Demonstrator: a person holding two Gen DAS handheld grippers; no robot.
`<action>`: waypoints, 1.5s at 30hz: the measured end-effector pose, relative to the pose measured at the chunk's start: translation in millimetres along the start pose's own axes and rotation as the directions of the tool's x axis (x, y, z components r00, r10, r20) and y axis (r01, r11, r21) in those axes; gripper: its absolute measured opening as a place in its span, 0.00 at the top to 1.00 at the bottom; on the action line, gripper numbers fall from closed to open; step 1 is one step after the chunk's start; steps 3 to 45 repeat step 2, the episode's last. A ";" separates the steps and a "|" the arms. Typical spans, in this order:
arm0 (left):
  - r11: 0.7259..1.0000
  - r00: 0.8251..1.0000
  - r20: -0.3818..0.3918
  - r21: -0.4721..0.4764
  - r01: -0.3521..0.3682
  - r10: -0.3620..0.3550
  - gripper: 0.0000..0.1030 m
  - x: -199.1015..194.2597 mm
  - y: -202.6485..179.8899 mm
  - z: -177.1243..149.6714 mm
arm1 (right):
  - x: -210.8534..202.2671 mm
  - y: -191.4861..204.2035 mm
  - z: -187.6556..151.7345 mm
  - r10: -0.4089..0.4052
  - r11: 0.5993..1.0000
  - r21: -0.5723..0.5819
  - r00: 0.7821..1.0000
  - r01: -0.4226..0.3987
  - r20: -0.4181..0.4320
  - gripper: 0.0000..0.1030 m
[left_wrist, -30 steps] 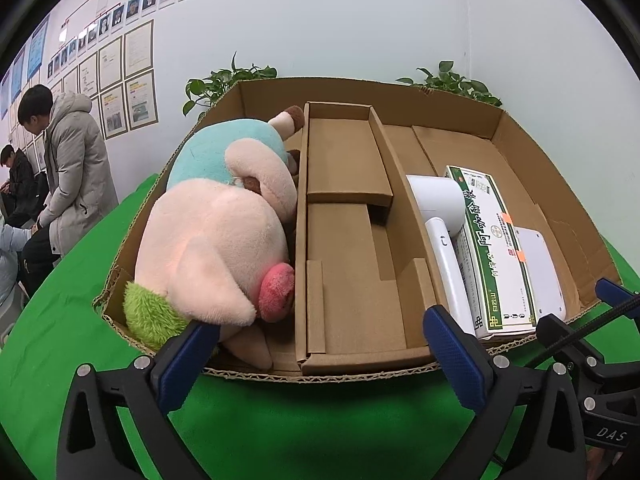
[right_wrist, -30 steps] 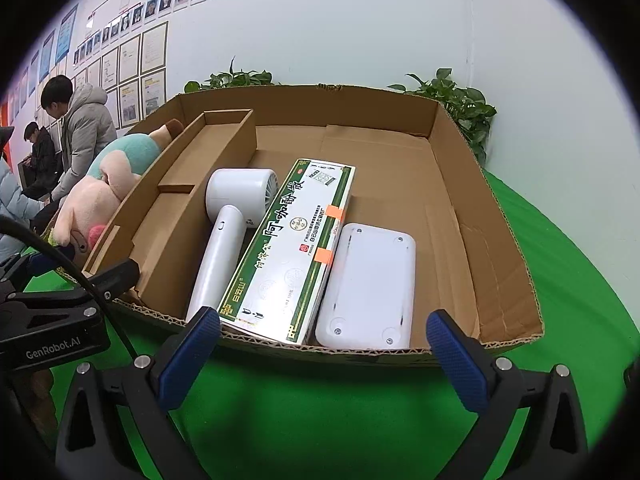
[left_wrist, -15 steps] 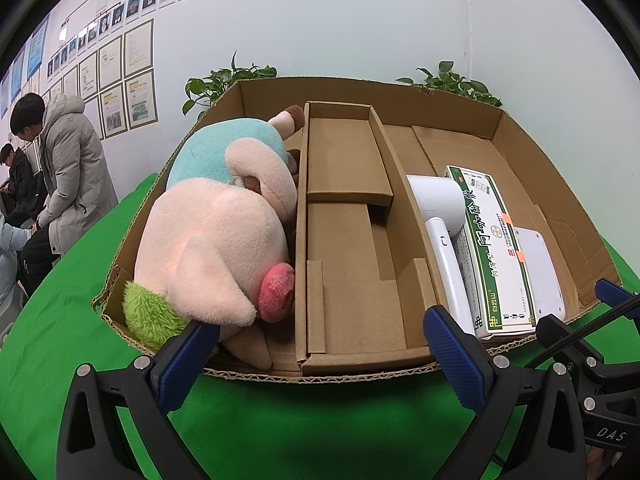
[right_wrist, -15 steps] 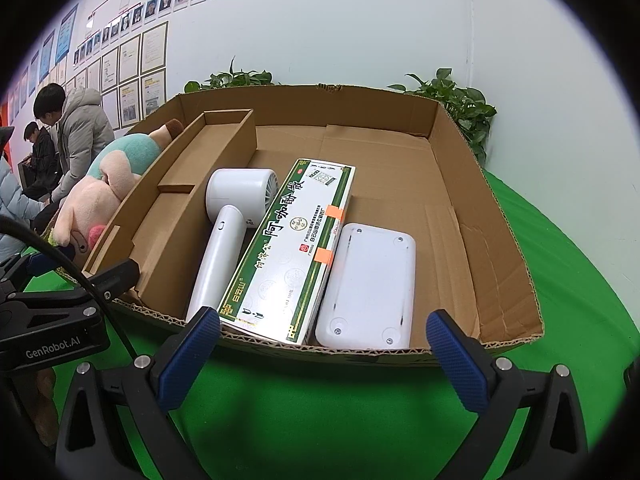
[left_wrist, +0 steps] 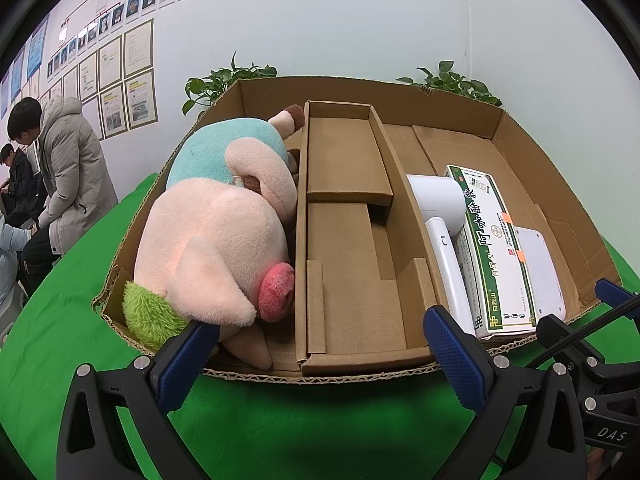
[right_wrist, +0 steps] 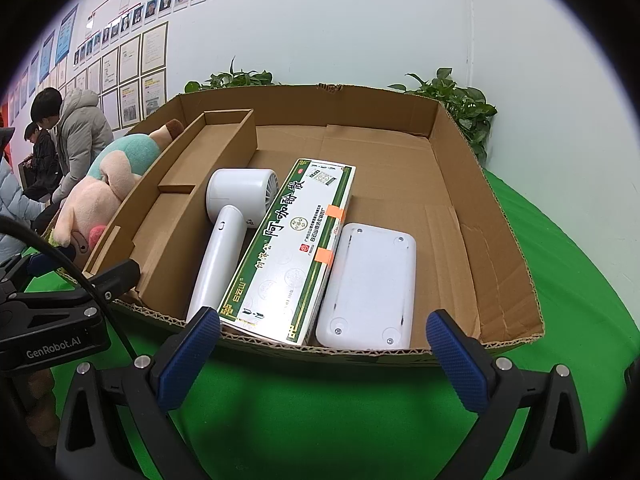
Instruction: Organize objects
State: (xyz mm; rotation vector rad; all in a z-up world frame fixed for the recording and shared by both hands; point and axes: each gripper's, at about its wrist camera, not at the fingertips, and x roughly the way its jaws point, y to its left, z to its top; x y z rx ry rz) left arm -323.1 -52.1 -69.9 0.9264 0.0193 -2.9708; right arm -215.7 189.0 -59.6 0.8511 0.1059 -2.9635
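Observation:
A shallow cardboard box (left_wrist: 360,92) (right_wrist: 504,240) stands on the green cloth. A pink and teal plush pig (left_wrist: 216,232) (right_wrist: 104,188) fills its left compartment. A folded cardboard insert (left_wrist: 352,240) (right_wrist: 176,208) occupies the middle. To the right lie a white hair dryer (left_wrist: 440,220) (right_wrist: 228,228), a green-and-white carton (left_wrist: 492,248) (right_wrist: 296,240) and a flat white device (left_wrist: 538,264) (right_wrist: 372,272) side by side. My left gripper (left_wrist: 320,360) is open before the box's front edge, holding nothing. My right gripper (right_wrist: 324,360) is open too, in front of the carton and the device.
Leafy plants (left_wrist: 224,80) (right_wrist: 460,100) stand behind the box against a white wall. People in coats (left_wrist: 60,176) (right_wrist: 76,128) are at the far left. Bare box floor (right_wrist: 400,172) lies behind the carton. The other gripper's black body (right_wrist: 52,320) (left_wrist: 592,356) shows at each frame's side.

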 end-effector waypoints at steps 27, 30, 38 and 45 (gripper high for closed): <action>1.000 1.000 0.000 0.000 0.000 0.000 0.00 0.6 -0.6 -0.2 | -0.3 0.0 0.1 0.000 1.000 0.000 1.000 0.000 0.000 0.00; 1.000 1.000 0.000 0.000 0.000 0.000 0.00 0.6 -0.6 -0.2 | -0.3 0.0 0.1 0.000 1.000 0.000 1.000 0.000 0.000 0.00; 1.000 1.000 0.000 0.000 0.000 0.000 0.00 0.6 -0.6 -0.2 | -0.3 0.0 0.1 0.000 1.000 0.000 1.000 0.000 0.000 0.00; 1.000 1.000 0.000 0.000 0.000 0.000 0.00 0.6 -0.6 -0.2 | -0.3 0.0 0.1 0.000 1.000 0.000 1.000 0.000 0.000 0.00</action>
